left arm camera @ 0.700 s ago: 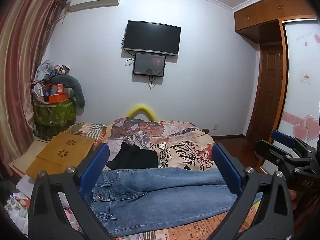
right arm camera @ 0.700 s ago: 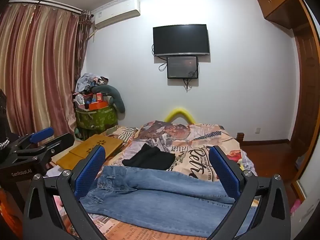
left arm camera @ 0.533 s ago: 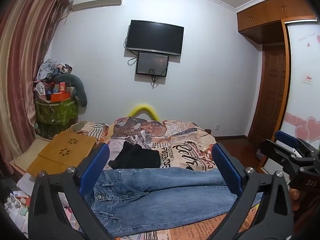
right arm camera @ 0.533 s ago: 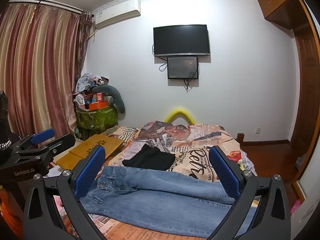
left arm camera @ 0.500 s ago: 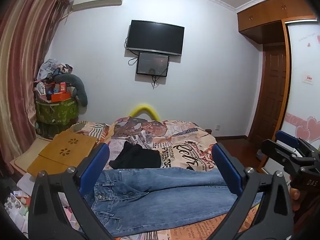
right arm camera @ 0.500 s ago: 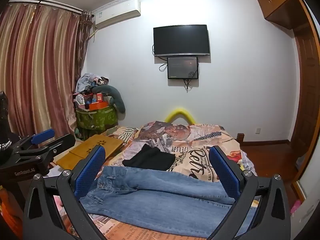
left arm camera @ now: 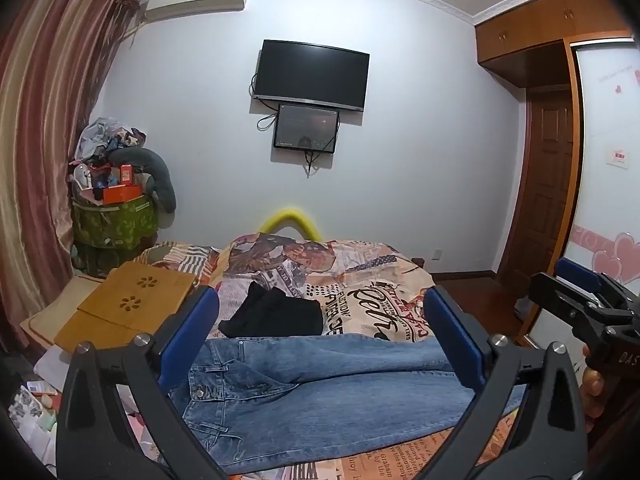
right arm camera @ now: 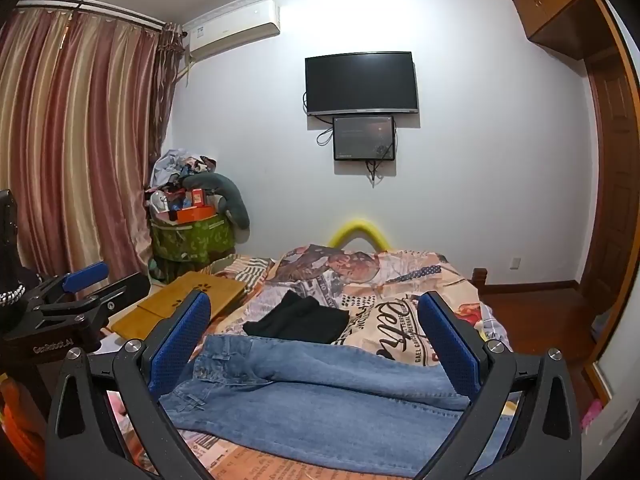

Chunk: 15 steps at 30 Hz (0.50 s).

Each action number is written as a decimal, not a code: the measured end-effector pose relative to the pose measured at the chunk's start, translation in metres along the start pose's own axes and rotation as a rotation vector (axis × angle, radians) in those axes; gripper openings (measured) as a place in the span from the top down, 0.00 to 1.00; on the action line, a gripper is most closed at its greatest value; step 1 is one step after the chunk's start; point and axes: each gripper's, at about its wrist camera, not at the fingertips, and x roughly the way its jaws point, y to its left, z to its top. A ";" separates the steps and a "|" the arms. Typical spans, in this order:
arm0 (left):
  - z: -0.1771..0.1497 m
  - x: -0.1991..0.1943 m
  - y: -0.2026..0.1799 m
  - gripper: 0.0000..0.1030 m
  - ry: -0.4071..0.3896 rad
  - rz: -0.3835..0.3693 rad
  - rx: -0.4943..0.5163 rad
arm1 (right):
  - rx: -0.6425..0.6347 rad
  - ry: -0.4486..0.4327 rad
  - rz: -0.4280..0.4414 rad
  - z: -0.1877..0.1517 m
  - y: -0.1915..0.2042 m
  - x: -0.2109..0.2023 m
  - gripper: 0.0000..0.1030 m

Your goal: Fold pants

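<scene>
A pair of blue jeans lies flat across the near end of the bed, waistband to the left and legs running right; the same jeans fill the bottom of the right wrist view. My left gripper hovers above them, open wide, with nothing between its blue pads. My right gripper is likewise open and empty above the jeans. Each gripper shows at the edge of the other's view: the right gripper at far right, the left gripper at far left.
A folded black garment lies just beyond the jeans on the printed bedspread. A wooden lap desk sits left of the bed, with a loaded green bin behind it. A wooden door stands to the right.
Both views have shifted only slightly; the left wrist view drifted a little so the room sits lower. The jeans lie as before and both grippers stay open.
</scene>
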 end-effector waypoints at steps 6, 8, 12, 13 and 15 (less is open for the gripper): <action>0.001 0.001 -0.006 0.00 0.005 0.006 0.014 | 0.006 0.000 0.003 -0.001 -0.001 0.000 0.00; 0.001 0.001 -0.006 0.00 0.006 0.007 0.013 | 0.006 -0.001 0.003 -0.002 -0.001 -0.001 0.00; 0.001 0.002 -0.006 0.00 0.008 0.007 0.013 | 0.007 -0.002 0.002 -0.002 -0.001 -0.001 0.00; 0.001 0.003 -0.007 0.00 0.008 0.007 0.014 | 0.007 -0.002 0.002 -0.002 -0.001 -0.001 0.00; 0.001 0.002 -0.007 0.00 0.007 0.007 0.015 | 0.007 -0.001 0.003 -0.002 -0.001 -0.001 0.00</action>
